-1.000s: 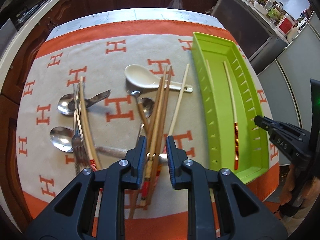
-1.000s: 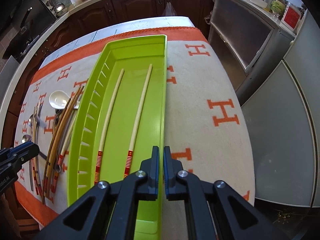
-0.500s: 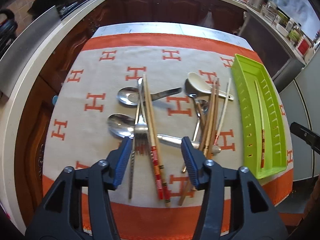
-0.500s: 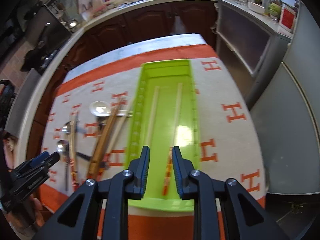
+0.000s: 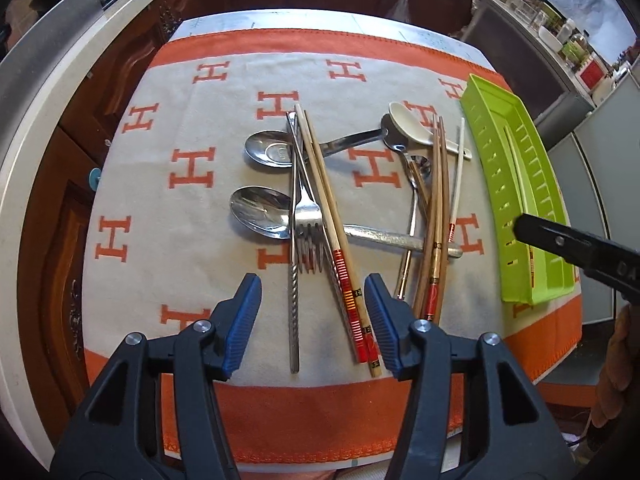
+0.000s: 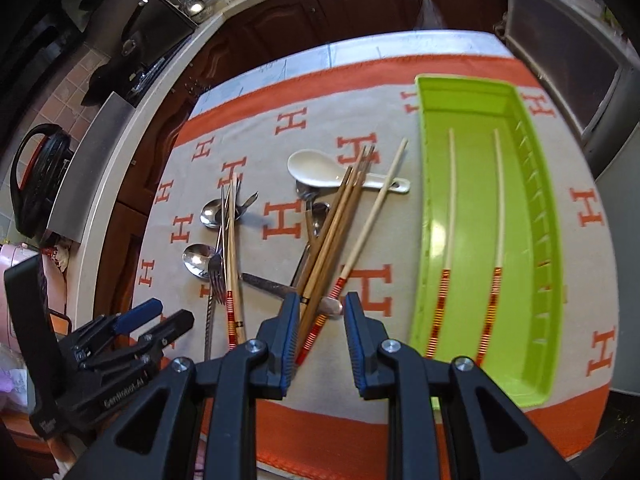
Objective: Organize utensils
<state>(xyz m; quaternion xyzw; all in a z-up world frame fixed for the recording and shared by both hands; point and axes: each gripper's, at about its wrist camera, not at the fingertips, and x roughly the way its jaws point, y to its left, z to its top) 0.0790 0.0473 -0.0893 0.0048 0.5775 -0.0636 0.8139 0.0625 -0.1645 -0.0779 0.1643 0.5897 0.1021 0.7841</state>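
On the orange-and-cream cloth [image 5: 192, 240] we see a heap of loose cutlery, with a green tray [image 6: 476, 208] lying along its right side. Two pale chopsticks with red-striped ends [image 6: 448, 216] lie lengthwise in the tray, apart from each other.

Our left gripper [image 5: 312, 312] hangs over the near part of the heap with its jaws wide apart and nothing pinched. They have just been opening. Between the blue pads, lower down on the cloth, we see the handle of a twisted metal chopstick [image 5: 295, 312] and the striped ends of a wooden chopstick pair [image 5: 348, 292]. A fork [image 5: 306, 216] lies across a large steel spoon [image 5: 260, 212], and a second steel spoon [image 5: 272, 150] rests farther back.

Our right gripper [image 6: 322, 336] is also parted, more narrowly, and has just been opening too. It holds nothing. Below its gap we see the striped end of a single pale chopstick [image 6: 372, 216] and, just beside it, a bundle of brown chopsticks [image 6: 336, 220]. A white soup spoon [image 6: 320, 170] lies behind that bundle, its handle passing under the sticks.
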